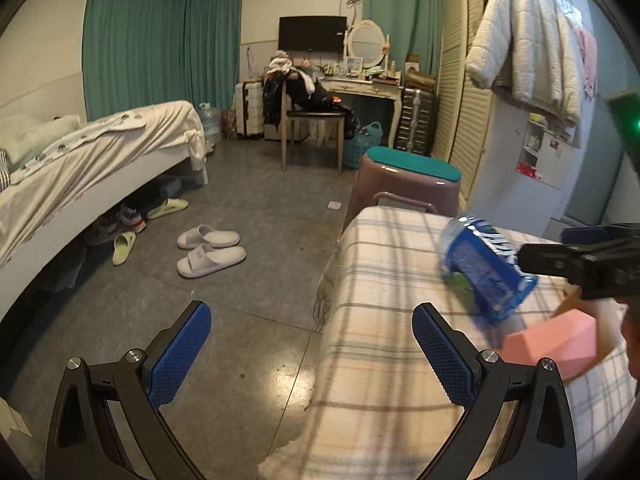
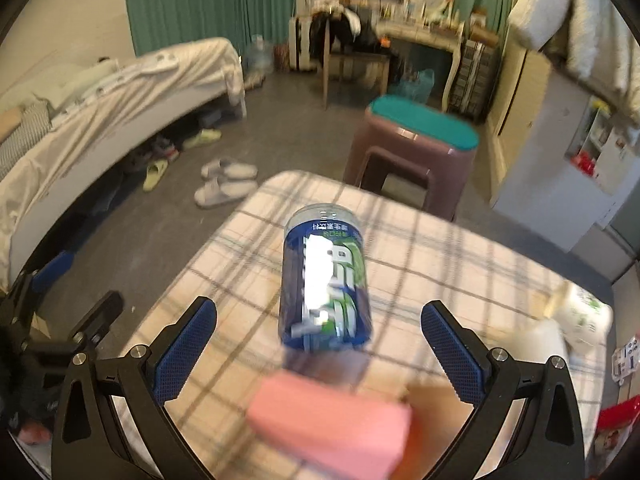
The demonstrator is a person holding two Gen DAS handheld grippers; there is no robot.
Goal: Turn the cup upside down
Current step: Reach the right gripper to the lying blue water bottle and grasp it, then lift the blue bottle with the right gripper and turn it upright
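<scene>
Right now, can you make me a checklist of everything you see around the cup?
Surface: small table under a checked cloth.
Job's things: blue-labelled clear cup, blurred, tilted; whether it touches the cloth cannot be told.
Clutter: pink block near the cup; white packet at the cloth's far right.
Grippers: left gripper open, empty, off the table's left edge; right gripper open, fingers apart from the cup.
Cables: nothing seen.
Surroundings: stool, bed, slippers on the floor.
</scene>
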